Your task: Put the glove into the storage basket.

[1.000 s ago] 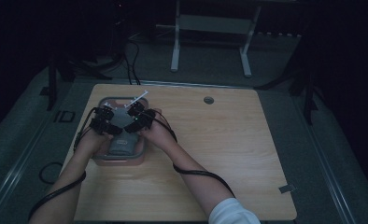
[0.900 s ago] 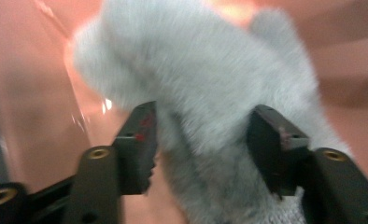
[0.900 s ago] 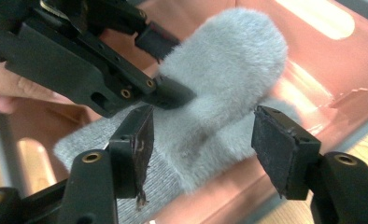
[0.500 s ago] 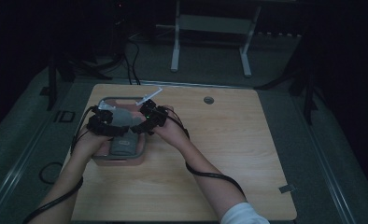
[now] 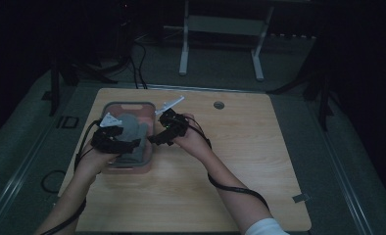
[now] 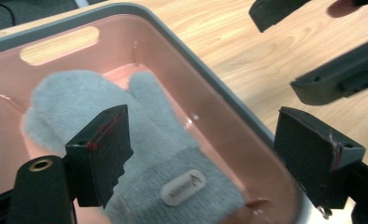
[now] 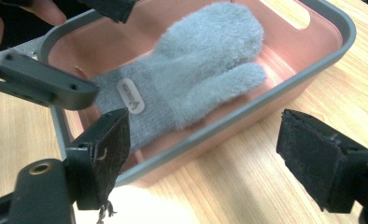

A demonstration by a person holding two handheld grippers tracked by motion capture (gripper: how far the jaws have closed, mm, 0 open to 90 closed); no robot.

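A grey fleece mitten (image 5: 132, 131) lies flat in a pink tray with a grey rim (image 5: 127, 104) at the table's left. My left gripper (image 5: 132, 143) hovers over the tray's near left part, and my right gripper (image 5: 154, 139) sits just outside its right rim. Both have just been opening and stand open with nothing held. In the left gripper view, my open left gripper (image 6: 203, 121) frames the mitten (image 6: 79, 102) and rim (image 6: 210, 79). In the right gripper view, the mitten (image 7: 205, 65) rests beyond my open right gripper (image 7: 205, 123), cuff label up.
The wooden table (image 5: 259, 161) stretches bare to the right, with a round cable hole (image 5: 219, 105) near its far edge. A white desk frame (image 5: 220, 24) stands on the dark floor beyond. Cables trail from both grippers toward the near edge.
Both grippers opened and drew apart from above the tray, the left toward the near left, the right off to the right rim. The mitten now lies loose in the tray.
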